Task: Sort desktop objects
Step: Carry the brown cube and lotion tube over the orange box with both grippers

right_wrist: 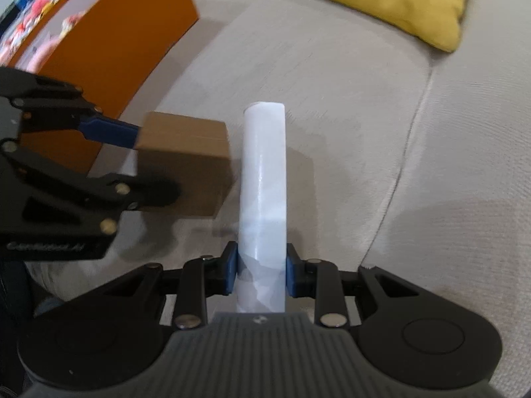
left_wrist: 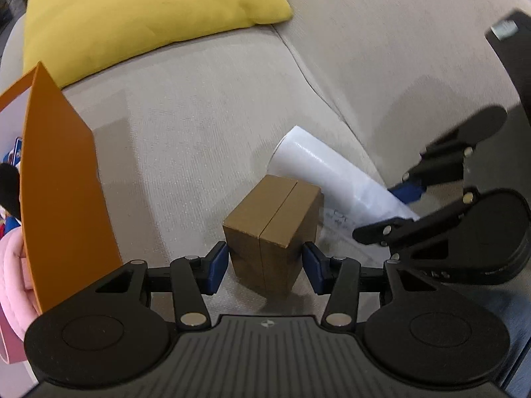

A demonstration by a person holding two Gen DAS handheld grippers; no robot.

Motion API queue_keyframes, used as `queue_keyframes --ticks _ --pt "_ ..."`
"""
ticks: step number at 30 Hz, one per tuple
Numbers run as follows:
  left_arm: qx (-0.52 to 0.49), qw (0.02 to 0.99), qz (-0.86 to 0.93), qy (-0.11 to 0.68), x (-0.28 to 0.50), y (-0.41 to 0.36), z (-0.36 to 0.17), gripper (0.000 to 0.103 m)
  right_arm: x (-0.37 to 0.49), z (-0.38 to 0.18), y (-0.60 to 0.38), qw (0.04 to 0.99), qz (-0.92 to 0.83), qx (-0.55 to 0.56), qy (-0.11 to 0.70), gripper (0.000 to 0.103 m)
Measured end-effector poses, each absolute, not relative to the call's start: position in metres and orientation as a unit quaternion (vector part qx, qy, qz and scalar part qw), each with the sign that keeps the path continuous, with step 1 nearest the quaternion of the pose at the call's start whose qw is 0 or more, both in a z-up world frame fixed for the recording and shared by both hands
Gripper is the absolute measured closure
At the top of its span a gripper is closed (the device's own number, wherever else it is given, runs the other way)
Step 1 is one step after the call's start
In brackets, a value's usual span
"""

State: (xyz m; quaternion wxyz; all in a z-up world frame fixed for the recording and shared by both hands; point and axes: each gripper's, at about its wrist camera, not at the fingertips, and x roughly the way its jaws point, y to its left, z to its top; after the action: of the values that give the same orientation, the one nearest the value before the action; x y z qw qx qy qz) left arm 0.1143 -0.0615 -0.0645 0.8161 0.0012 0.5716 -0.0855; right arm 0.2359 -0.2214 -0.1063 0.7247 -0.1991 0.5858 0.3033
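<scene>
Left wrist view, lower centre: small brown cardboard box with a seam down its top (left_wrist: 275,229), standing on the beige fabric sofa cushion (left_wrist: 199,126), lodged between the blue pads of the left hand-held gripper (left_wrist: 265,263). The box's long axis runs away from the camera toward the upper right. A sliver of gap shows at each pad in this view, so the jaws stand medium-wide and bracket the box; whether the pads press on it I cannot tell.

Right wrist view, centre: white rolled tube of paper or film (right_wrist: 264,179), long axis pointing straight up the frame, its near end clamped between the pads of the right hand-held gripper (right_wrist: 262,273), jaws narrow.

Relation: box just left of the tube, edges near or touching. Orange open-topped bin (right_wrist: 132,36), upper left of the right wrist view, lies past the box, so the left hand is judged nearer it. Yellow cushion (left_wrist: 139,13) at the top.
</scene>
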Motion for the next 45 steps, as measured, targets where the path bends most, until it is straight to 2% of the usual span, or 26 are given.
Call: queue_keyframes --ticks 14,24,36,45 --pt "-0.021 0.842 -0.073 0.535 0.111 -0.058 -0.067 0.048 0.235 -0.106 -0.222 0.745 0.308 -0.202 0.556 0.073" --pt "-0.035 0.852 -0.08 0.517 0.093 -0.052 -0.04 0.048 0.229 -0.091 -0.218 0.758 0.302 -0.202 0.541 0.074" --pt "-0.049 0.874 -0.111 0.47 0.032 -0.029 0.027 0.048 0.182 -0.018 -0.227 0.802 0.287 -0.208 0.481 0.074" --pt "-0.058 0.892 -0.078 0.442 -0.036 0.035 0.068 0.048 0.124 0.049 -0.167 0.798 0.362 -0.259 0.407 0.074"
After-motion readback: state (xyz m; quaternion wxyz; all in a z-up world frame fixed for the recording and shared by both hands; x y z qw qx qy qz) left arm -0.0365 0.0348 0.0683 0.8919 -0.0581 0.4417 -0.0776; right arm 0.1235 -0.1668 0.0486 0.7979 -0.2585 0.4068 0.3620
